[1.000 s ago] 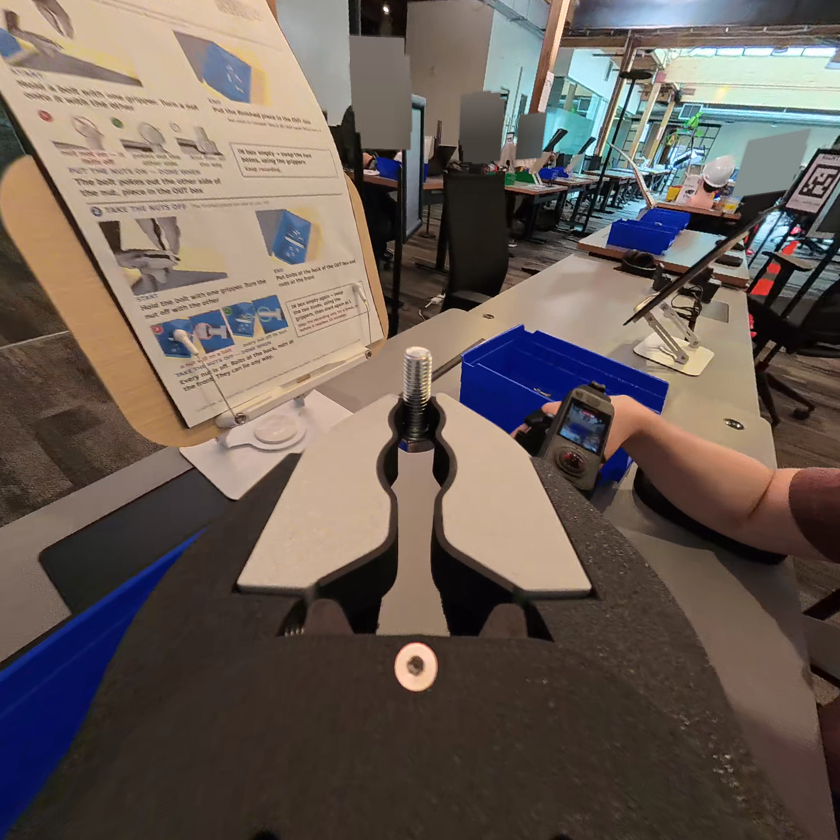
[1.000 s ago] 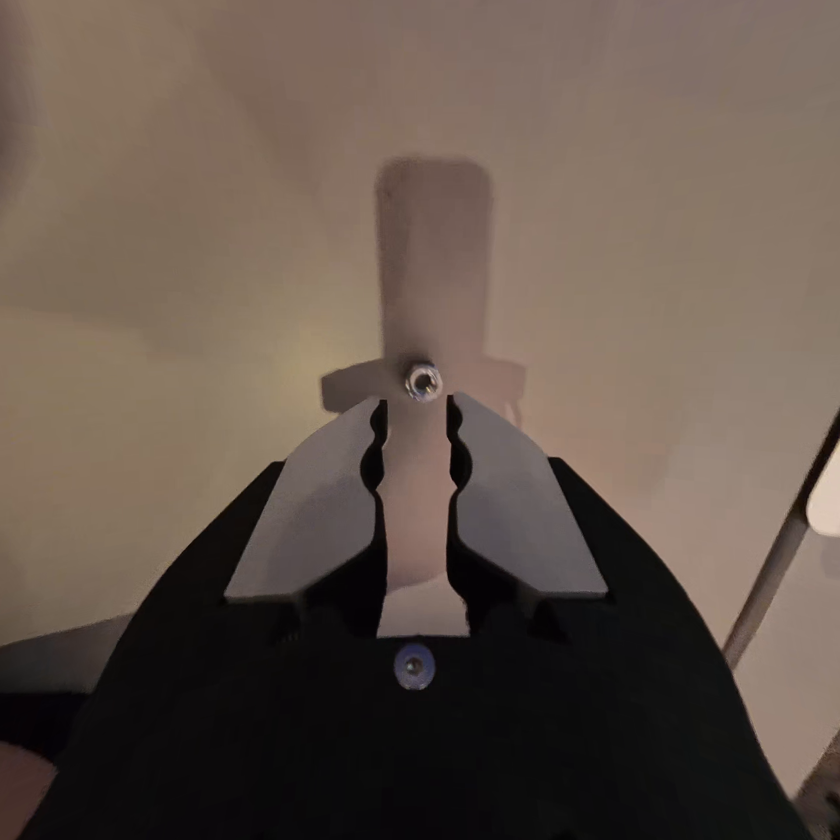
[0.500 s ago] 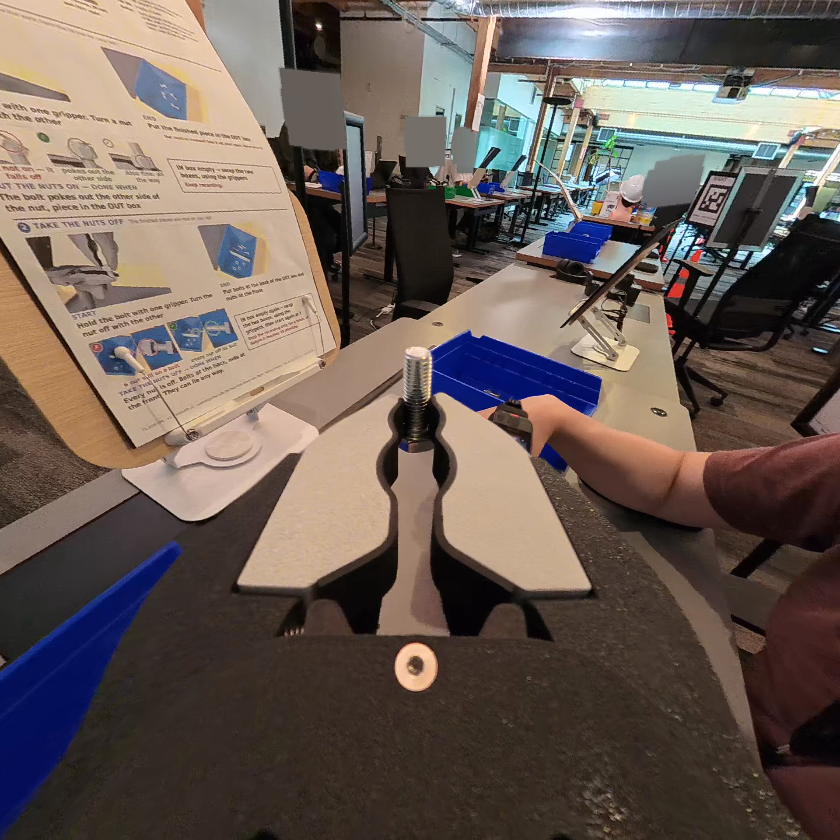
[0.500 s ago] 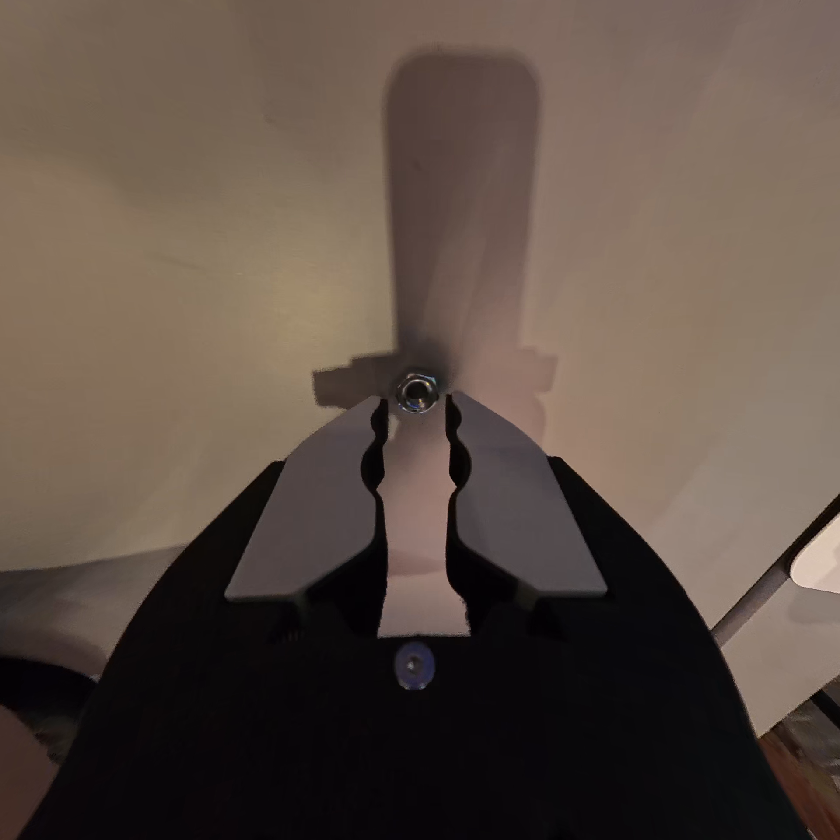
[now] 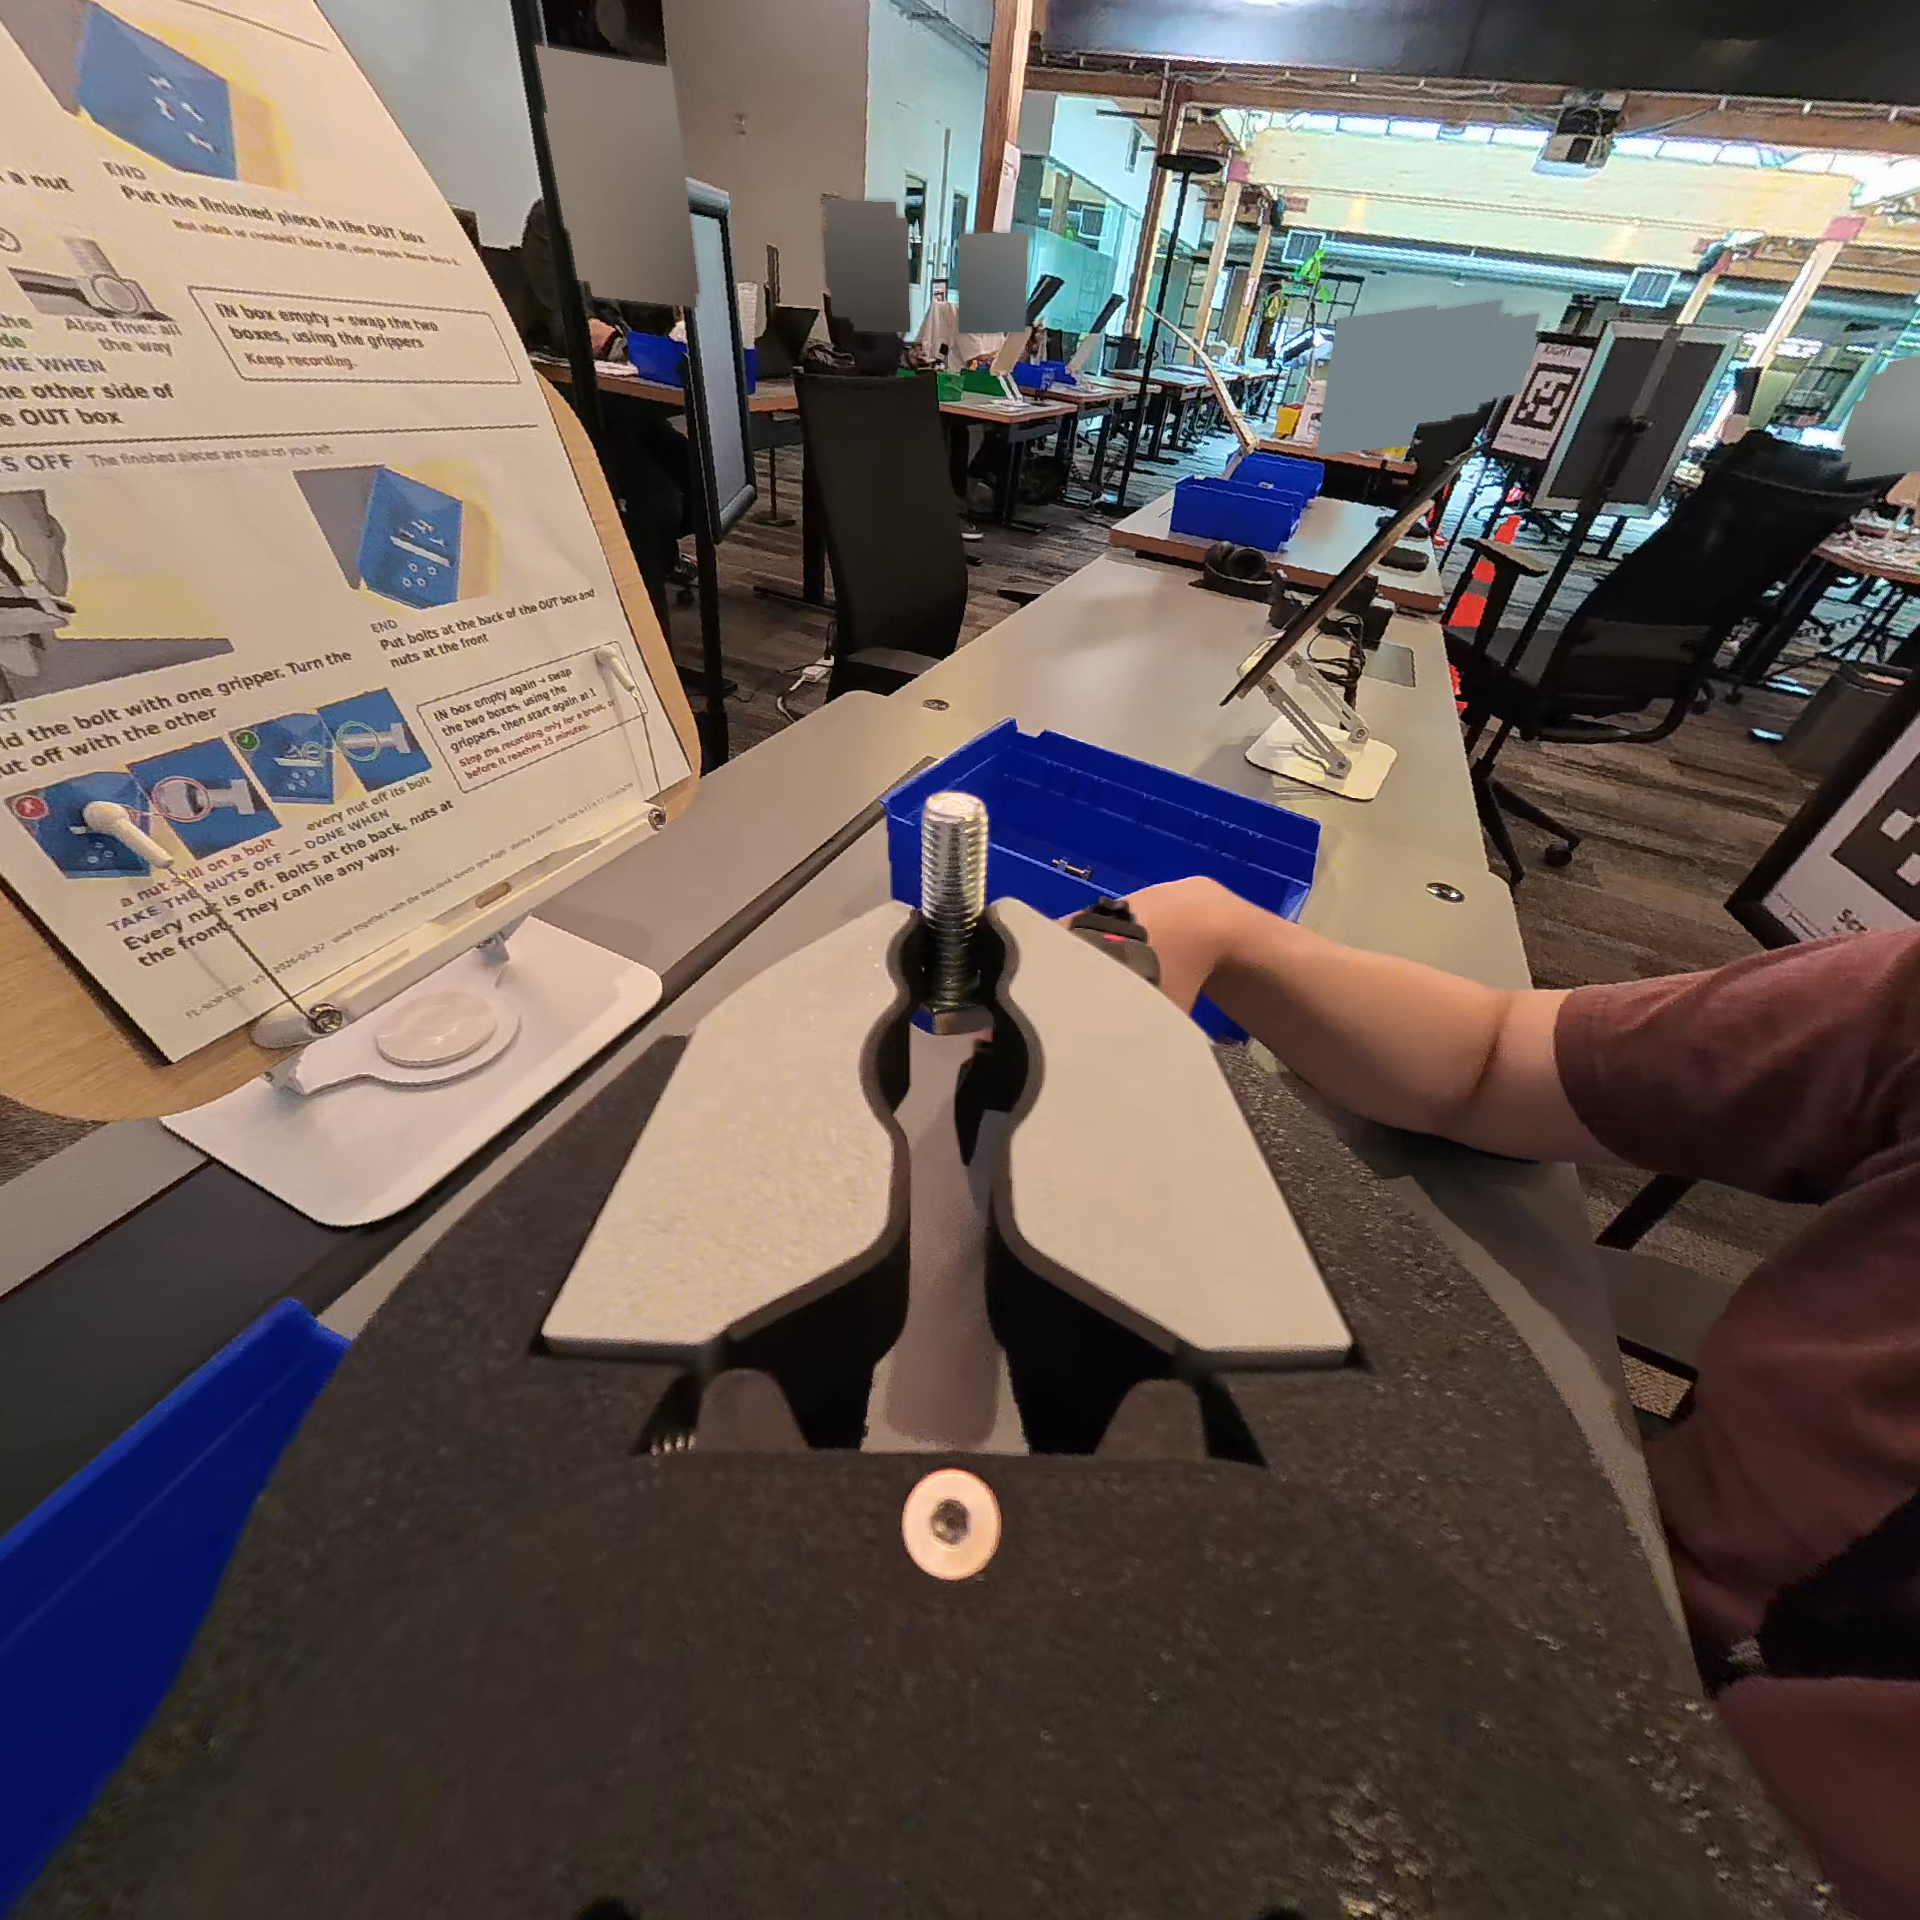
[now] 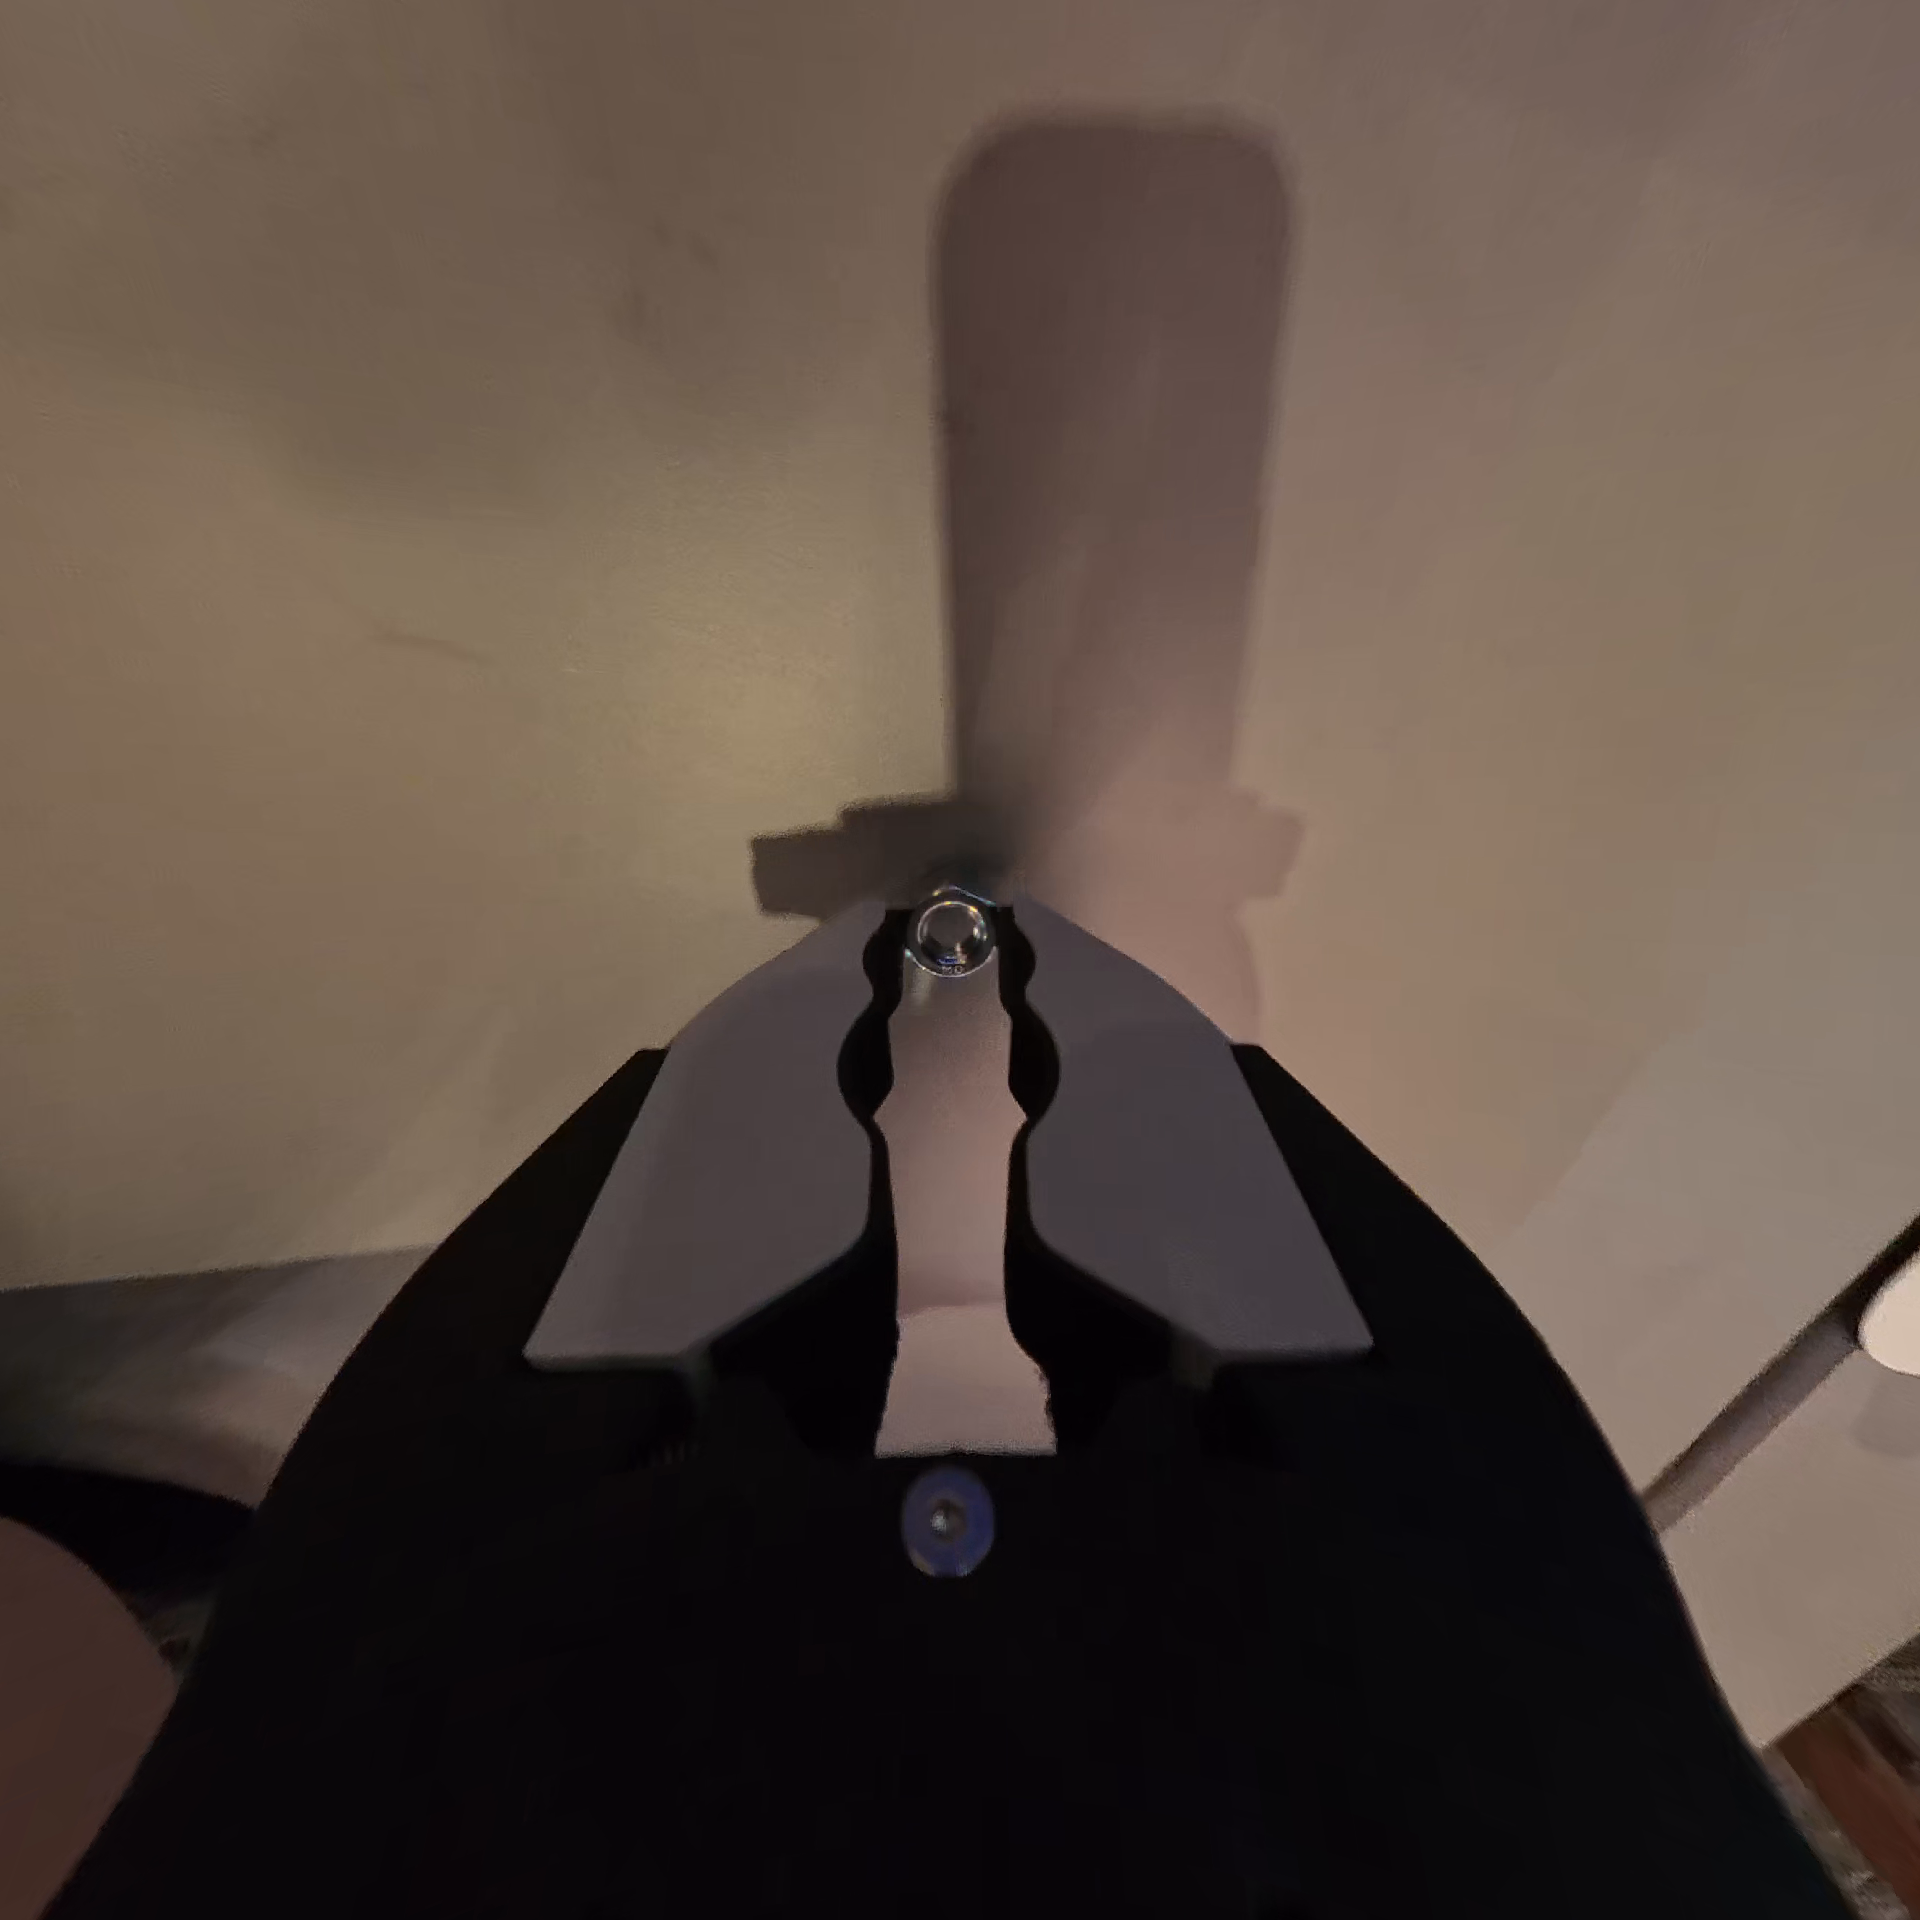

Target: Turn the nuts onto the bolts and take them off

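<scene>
The bolt (image 5: 954, 894) is bright silver metal with a coarse thread along its shank and a flat rounded tip, its head dark and seated low in the notch of the left gripper (image 5: 951, 966), whose two pale grey fingers are clamped on it just above the head. It stands upright, the threaded end rising toward twelve o'clock past the fingertips. Behind it, at about one o'clock, a blue bin (image 5: 1122, 821) sits on the grey table (image 5: 1091, 644), and the person's forearm (image 5: 1351, 1049) reaches in from three o'clock toward that bin. A printed instruction sheet (image 5: 291, 540) on a stand fills the ten o'clock side. In the right wrist view the light is dim; a small shiny hex nut (image 6: 948, 935) with a round bore facing the camera sits right between the tips of the right gripper (image 6: 948, 940), at twelve o'clock from the gripper body. The jaws stand narrowly apart and appear to pinch the nut, against a plain pale surface (image 6: 416, 520).
</scene>
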The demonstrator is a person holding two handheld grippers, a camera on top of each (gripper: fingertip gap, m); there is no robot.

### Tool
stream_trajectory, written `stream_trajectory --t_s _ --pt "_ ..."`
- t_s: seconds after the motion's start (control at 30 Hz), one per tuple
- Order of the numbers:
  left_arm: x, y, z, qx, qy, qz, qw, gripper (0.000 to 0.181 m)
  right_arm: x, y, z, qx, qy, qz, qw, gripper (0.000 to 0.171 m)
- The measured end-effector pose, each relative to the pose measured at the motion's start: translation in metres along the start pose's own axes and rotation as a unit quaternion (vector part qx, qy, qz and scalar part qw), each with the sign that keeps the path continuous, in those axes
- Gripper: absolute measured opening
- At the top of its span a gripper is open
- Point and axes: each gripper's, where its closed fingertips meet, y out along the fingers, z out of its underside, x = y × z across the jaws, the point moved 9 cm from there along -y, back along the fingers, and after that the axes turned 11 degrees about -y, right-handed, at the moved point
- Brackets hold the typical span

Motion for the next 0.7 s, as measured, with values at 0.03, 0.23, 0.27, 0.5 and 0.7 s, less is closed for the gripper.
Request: stream_trajectory --t_s 0.03,0.23,0.27,0.5,0.7 --pt "0.001 0.001 0.0 -0.002 0.001 -0.005 1.0 0.009 0.003 -0.008 -0.001 -0.007 -0.003 0.01 1.0 0.019" --pt "0.002 0.034 0.012 0.049 0.001 0.016 0.999 0.009 0.036 -0.129 0.001 -0.207 0.005 0.16 0.965 0.018" --pt "0.001 0.046 0.017 0.068 0.002 0.026 0.997 0.009 0.042 -0.15 0.008 -0.246 0.023 0.192 0.95 0.018" --pt "-0.03 0.141 0.068 0.207 0.057 0.096 0.972 0.009 0.068 -0.209 0.054 -0.419 0.089 0.226 0.875 0.018" --pt "-0.041 0.17 0.098 0.285 0.089 0.109 0.948 0.009 0.067 -0.179 0.049 -0.298 0.046 0.204 0.931 0.018"
